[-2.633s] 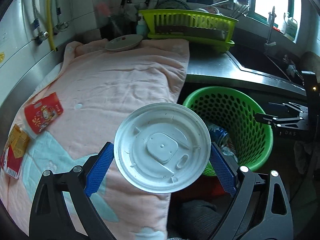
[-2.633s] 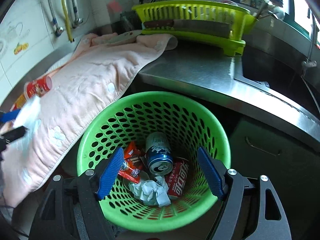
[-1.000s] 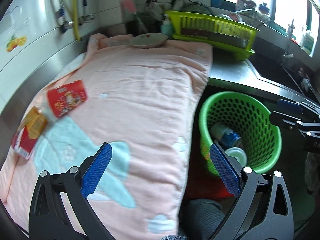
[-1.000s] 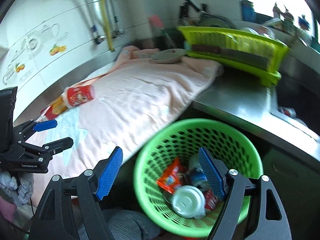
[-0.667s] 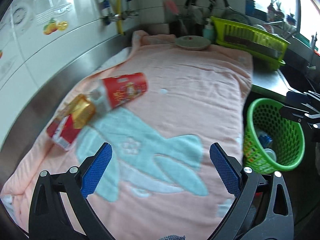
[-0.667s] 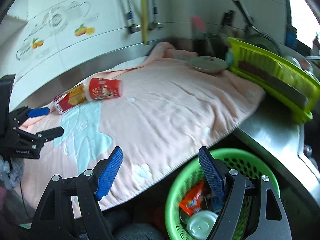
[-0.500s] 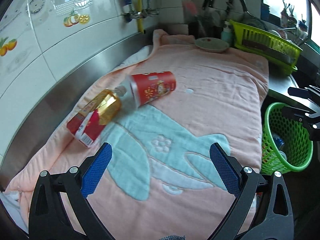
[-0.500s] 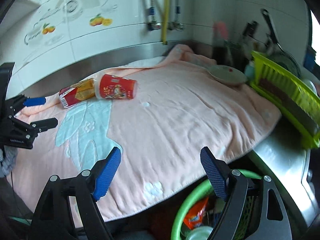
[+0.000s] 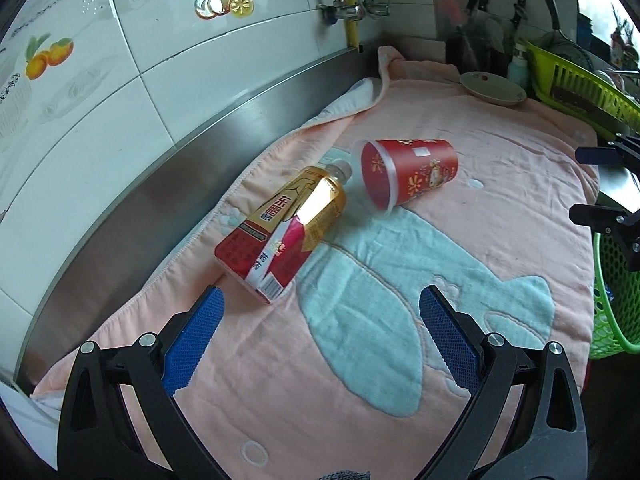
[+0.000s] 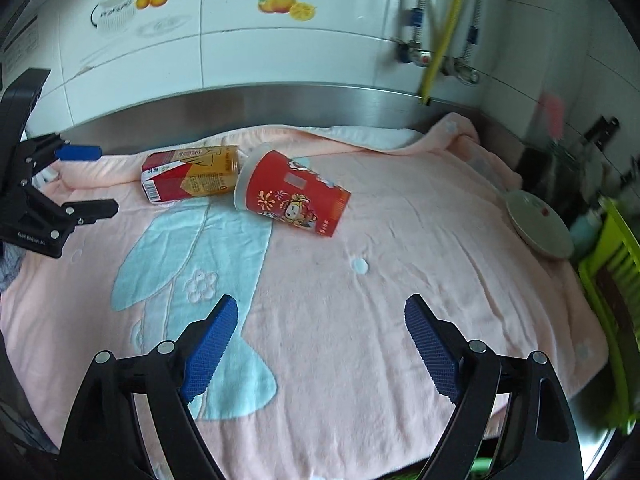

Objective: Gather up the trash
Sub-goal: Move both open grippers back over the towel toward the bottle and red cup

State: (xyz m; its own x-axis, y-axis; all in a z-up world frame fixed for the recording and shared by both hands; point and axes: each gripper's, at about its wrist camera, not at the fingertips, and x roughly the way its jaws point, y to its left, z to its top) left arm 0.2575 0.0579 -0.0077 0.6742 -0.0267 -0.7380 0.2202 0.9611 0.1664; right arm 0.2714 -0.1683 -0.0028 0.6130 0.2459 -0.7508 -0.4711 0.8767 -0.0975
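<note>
Two pieces of trash lie on their sides on the pink towel (image 9: pixel 500 208) that covers the surface, near the tiled wall: a gold-and-red drink bottle (image 9: pixel 282 236) and a red paper cup (image 9: pixel 408 178), the bottle's cap end just beside the cup's open rim. Both look empty and light; the cup is thin-walled and would likely crush under a hard squeeze, so taking it across the middle of its body seems safest, while the bottle is stiffer, with a glossy label that may slip, and is best taken across its squarish lower body. The left gripper (image 9: pixel 320 332) stands released with nothing between its pads, and the right gripper (image 10: pixel 320 340) is empty too, its jaws opening. A moment ago both views looked over the green basket (image 9: pixel 616 288) with its collected rubbish; now they face the bottle and cup, and the basket sits at the left view's edge.
</note>
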